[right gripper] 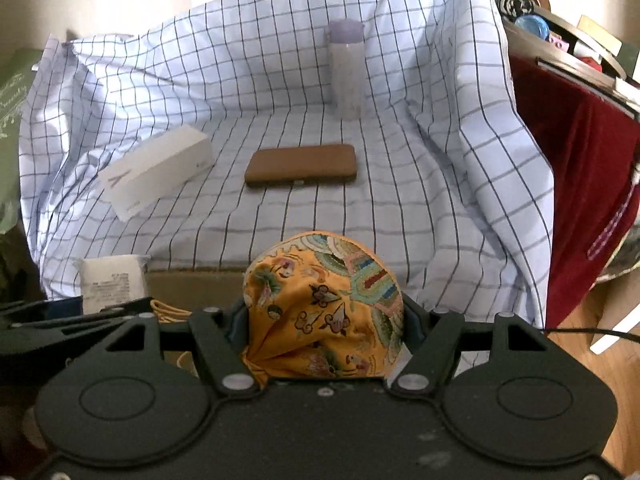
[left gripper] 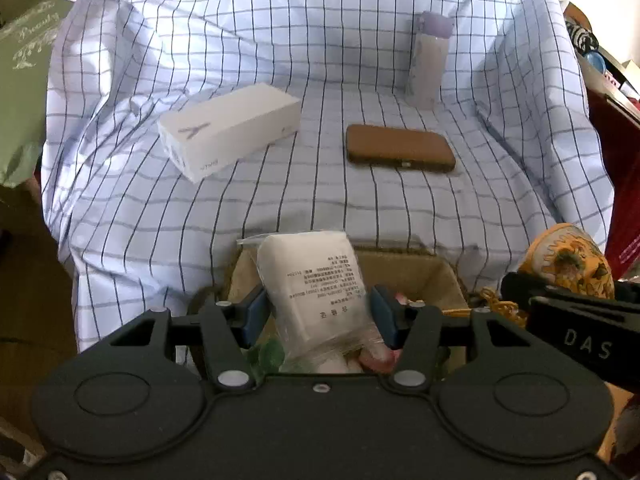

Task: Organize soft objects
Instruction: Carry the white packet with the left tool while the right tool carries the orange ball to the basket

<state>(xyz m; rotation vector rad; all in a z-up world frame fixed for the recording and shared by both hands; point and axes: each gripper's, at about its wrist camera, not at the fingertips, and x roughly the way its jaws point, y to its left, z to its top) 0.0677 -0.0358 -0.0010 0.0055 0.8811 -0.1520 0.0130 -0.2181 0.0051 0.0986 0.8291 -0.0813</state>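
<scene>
My left gripper (left gripper: 318, 314) is shut on a white soft pack in clear plastic (left gripper: 316, 284) and holds it over a tan fabric basket (left gripper: 436, 272) with pink and green soft items inside. My right gripper (right gripper: 324, 320) is shut on a yellow patterned cloth pouch (right gripper: 326, 312), held just right of the basket. The pouch also shows at the right of the left wrist view (left gripper: 568, 260). The white pack shows at the left of the right wrist view (right gripper: 112, 280).
On the checked cloth (left gripper: 280, 200) lie a white box (left gripper: 232, 130), a brown case (left gripper: 400, 150) and an upright bottle with a purple cap (left gripper: 430, 60). A green bag (left gripper: 20, 80) stands left. A dark red cloth (right gripper: 580, 160) and cluttered shelf are right.
</scene>
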